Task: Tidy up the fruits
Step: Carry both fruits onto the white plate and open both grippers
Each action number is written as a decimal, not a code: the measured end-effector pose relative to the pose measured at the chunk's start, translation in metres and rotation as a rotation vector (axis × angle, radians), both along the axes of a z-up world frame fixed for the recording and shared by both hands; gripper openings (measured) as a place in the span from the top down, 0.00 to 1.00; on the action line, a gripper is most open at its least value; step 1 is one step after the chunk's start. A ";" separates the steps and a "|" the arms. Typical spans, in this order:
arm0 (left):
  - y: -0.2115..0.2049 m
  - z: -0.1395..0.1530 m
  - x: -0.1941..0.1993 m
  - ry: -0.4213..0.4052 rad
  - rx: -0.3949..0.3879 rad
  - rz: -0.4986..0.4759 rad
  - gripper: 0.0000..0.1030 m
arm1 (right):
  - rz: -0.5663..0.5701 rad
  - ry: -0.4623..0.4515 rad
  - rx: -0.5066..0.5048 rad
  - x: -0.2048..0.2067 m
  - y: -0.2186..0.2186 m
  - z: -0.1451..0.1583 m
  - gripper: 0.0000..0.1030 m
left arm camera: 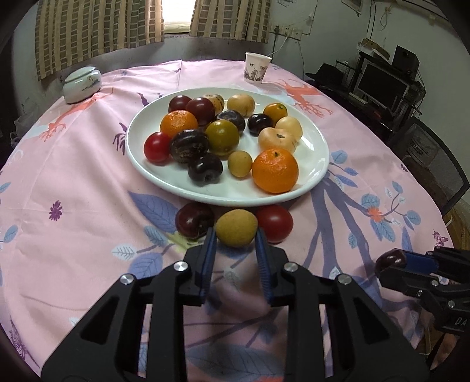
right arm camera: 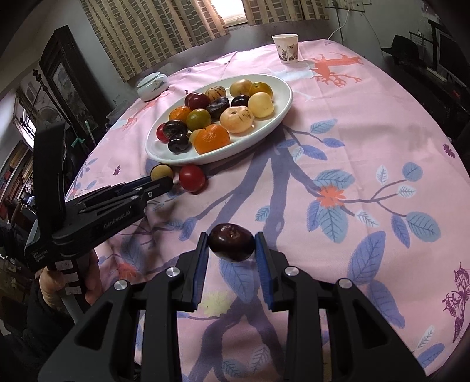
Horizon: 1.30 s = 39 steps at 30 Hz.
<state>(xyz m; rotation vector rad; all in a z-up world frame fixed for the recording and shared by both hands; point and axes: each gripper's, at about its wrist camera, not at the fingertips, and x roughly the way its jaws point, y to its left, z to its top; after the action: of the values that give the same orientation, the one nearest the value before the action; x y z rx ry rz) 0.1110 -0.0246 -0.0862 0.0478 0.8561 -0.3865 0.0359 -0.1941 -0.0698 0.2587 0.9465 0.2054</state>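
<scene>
Mostly done: plate (left arm camera: pixel 317 176) heaped with fruit. Left tongs (left arm camera: pixel 236 235) closing around, maybe gripping, yellow fruit (left arm camera: pixel 236 227) on desk (left arm camera: pixel 73 191); right tongs (right arm camera: pixel 232 242) clenched on plum (right arm camera: pixel 231 241); tomato (left arm camera: pixel 274 222) and cherry (left arm camera: pixel 194 224) left

- the left wrist camera looks forward along its own fingers, low and close over the pink tablecloth (left arm camera: pixel 88 182), facing the white plate (left arm camera: pixel 320 158) and the curtained window (left arm camera: pixel 176 17).
- the right wrist camera sits further back and to the right, looking at the same plate (right arm camera: pixel 282 108) obliquely.
- both views share the plate, paper cup (left arm camera: pixel 257 68) (right arm camera: pixel 286 48) and lidded porcelain jar (left arm camera: pixel 82 83) (right arm camera: pixel 152 85).
</scene>
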 end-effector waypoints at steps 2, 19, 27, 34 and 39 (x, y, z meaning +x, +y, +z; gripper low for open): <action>0.002 0.005 -0.014 -0.015 -0.016 -0.009 0.74 | 0.003 -0.003 -0.004 -0.002 0.003 0.003 0.69; 0.013 0.049 -0.055 -0.060 -0.067 -0.036 0.74 | 0.056 -0.043 -0.033 0.013 0.016 0.024 0.68; -0.009 0.075 0.049 -0.023 -0.021 0.005 0.73 | 0.043 -0.060 -0.122 0.096 0.009 0.036 0.69; -0.040 0.062 0.104 0.034 0.001 -0.004 0.73 | 0.021 -0.003 -0.176 0.142 -0.004 0.017 0.69; -0.054 0.060 0.117 0.031 0.021 -0.022 0.73 | 0.019 -0.001 -0.167 0.150 -0.008 0.019 0.69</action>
<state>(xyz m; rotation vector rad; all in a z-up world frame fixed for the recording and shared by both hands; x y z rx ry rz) 0.2281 -0.0791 -0.0265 0.0710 0.8909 -0.3992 0.1863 -0.2025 -0.0510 0.0959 0.9592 0.1428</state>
